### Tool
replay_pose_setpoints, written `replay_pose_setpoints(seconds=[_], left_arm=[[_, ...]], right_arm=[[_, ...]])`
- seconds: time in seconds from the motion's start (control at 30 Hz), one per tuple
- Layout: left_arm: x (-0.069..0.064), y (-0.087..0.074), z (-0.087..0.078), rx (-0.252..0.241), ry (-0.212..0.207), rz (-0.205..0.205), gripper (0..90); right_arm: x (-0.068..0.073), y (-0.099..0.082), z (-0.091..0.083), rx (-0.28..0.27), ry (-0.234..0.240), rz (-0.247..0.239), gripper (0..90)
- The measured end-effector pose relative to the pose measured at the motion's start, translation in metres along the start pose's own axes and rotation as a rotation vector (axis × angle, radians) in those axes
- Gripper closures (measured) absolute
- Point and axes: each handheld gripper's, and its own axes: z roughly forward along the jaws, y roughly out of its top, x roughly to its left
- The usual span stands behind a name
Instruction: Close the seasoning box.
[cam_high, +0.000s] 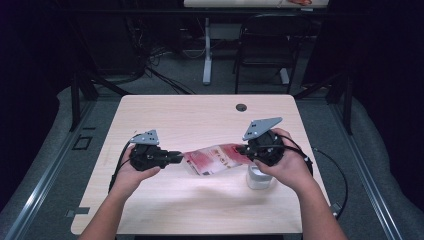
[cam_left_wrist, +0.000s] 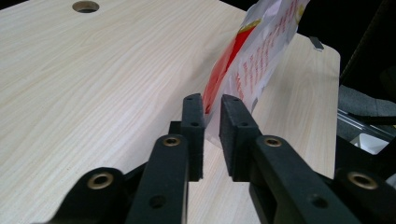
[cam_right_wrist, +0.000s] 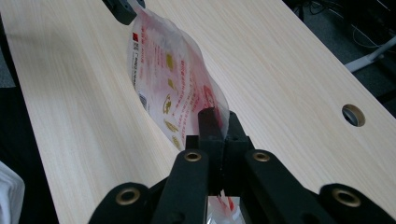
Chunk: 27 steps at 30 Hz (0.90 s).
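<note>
A: From above, the red and white packet (cam_high: 216, 159) hangs stretched across the middle of the frame, just over the pale desk (cam_high: 200, 120). The left hand-held gripper (cam_high: 176, 157) sits at the packet's left end, the right hand-held gripper (cam_high: 242, 149) at its right end.

B: And that white container (cam_high: 259, 178)?

A: It stands on the desk at lower right of centre, partly under the right hand (cam_high: 287, 162). The left hand (cam_high: 131, 171) wraps its tool from below. A dark chair (cam_high: 262, 42) stands beyond the desk, at the top of the frame.

B: What does the left gripper view give you?

A: The left hand-held gripper (cam_left_wrist: 212, 106) rises from the bottom centre with a narrow gap between its pads. The packet (cam_left_wrist: 254, 56) runs up to the upper right, and its lower edge sits in that gap. The pads stand close on either side, but I cannot tell whether they press on it. A round hole (cam_left_wrist: 85, 6) in the desk shows at upper left.

B: And the right gripper view?

A: The right hand-held gripper (cam_right_wrist: 219, 116) is pressed together, pinching the near corner of the packet (cam_right_wrist: 173, 79), which bellies out toward the upper left. The tip of the other tool grips its far end at the top edge. The hole (cam_right_wrist: 353, 115) lies at right.
</note>
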Motion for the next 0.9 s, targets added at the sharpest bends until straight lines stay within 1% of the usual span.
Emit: replay_pose_setpoints(seconds=[0.07,0.1,0.23,0.4,0.43,0.5,0.53,0.6,0.73,0.83,0.9], left_arm=[[0.000,-0.001,0.001,0.013,0.002,0.006,83.3],[0.000,-0.002,0.001,0.016,0.003,0.007,83.8],[0.001,-0.007,0.004,0.032,-0.004,0.010,85.6],[0.002,-0.014,0.010,0.067,0.008,0.003,86.8],[0.002,-0.015,0.012,0.084,0.013,0.005,87.3],[0.002,-0.017,0.016,0.105,0.022,0.008,88.3],[0.002,-0.018,0.018,0.108,0.027,0.008,88.7],[0.002,-0.021,0.022,0.115,0.014,0.000,89.1],[0.003,-0.024,0.026,0.132,0.009,-0.001,89.4],[0.004,-0.027,0.028,0.127,0.006,-0.014,89.5],[0.004,-0.029,0.029,0.131,0.004,-0.018,89.6]], right_arm=[[0.001,0.002,0.002,-0.001,0.005,0.000,90.0],[0.002,0.004,0.002,0.002,-0.001,-0.004,90.0],[0.003,0.008,0.004,-0.004,0.001,-0.006,90.0],[0.008,0.014,0.009,-0.012,0.013,-0.015,90.0],[0.008,0.015,0.009,-0.007,0.012,-0.020,90.0],[0.011,0.018,0.011,-0.012,0.019,-0.025,90.0],[0.012,0.019,0.013,-0.018,0.019,-0.026,90.0],[0.013,0.022,0.014,-0.021,0.022,-0.028,90.0],[0.015,0.024,0.016,-0.023,0.030,-0.033,90.0],[0.016,0.026,0.018,-0.021,0.029,-0.036,90.0],[0.016,0.026,0.021,-0.027,0.032,-0.028,90.0]])
